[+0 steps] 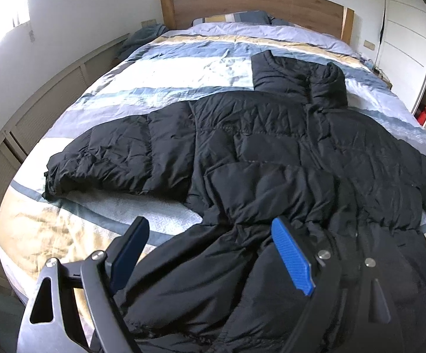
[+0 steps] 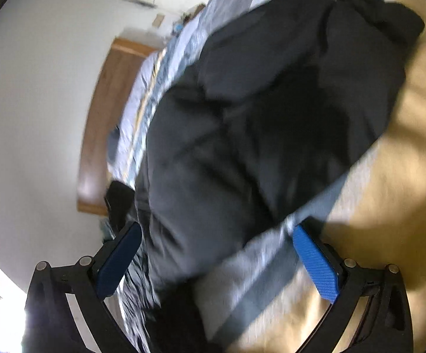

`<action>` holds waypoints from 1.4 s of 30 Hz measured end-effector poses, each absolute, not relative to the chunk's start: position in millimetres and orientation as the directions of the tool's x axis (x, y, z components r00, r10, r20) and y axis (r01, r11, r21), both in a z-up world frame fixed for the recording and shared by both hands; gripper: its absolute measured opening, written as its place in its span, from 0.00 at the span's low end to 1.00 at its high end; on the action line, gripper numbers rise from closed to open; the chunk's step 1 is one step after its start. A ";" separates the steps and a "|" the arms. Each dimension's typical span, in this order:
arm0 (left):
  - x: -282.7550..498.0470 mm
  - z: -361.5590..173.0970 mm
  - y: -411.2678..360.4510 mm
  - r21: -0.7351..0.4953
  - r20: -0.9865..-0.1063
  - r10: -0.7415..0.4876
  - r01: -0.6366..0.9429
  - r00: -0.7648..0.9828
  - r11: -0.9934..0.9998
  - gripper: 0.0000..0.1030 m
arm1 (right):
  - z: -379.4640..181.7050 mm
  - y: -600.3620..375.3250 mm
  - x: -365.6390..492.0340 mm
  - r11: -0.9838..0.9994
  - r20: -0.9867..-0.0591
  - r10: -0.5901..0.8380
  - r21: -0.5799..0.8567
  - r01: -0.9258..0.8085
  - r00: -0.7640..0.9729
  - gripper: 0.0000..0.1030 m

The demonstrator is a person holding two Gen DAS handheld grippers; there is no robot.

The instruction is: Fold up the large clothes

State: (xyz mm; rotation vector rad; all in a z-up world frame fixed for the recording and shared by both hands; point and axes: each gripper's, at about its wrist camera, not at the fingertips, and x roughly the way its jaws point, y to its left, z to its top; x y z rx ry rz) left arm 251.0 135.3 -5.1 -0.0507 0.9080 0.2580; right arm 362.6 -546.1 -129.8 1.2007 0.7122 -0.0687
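Observation:
A large black puffer jacket lies spread on the bed, collar toward the headboard, one sleeve stretched out to the left. My left gripper is open just above the jacket's lower hem, with fabric lying between its blue pads. In the blurred, tilted right wrist view the jacket fills the middle. My right gripper is open over the jacket's edge and the bedspread, its blue pads wide apart.
The bed has a striped blue, white and tan cover and a wooden headboard. Low cabinets run along the left wall. A wardrobe and shelves stand at the right. Bedspread shows left of the jacket.

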 end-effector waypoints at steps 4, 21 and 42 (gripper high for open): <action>250.9 -1.6 144.0 0.084 -0.779 0.229 -0.265 0.584 0.961 0.83 | -137.5 -577.3 368.6 0.323 -0.501 0.267 0.851 0.414 0.823 0.90; 241.6 8.2 158.5 0.055 -0.764 0.216 -0.272 0.608 0.961 0.83 | -98.5 -621.8 364.0 0.286 -0.394 0.170 0.897 0.337 0.903 0.19; 183.3 22.5 195.7 -0.049 -0.728 0.154 -0.275 0.668 0.960 0.83 | 110.3 -367.9 362.6 0.804 -0.388 0.507 0.535 -0.259 0.770 0.16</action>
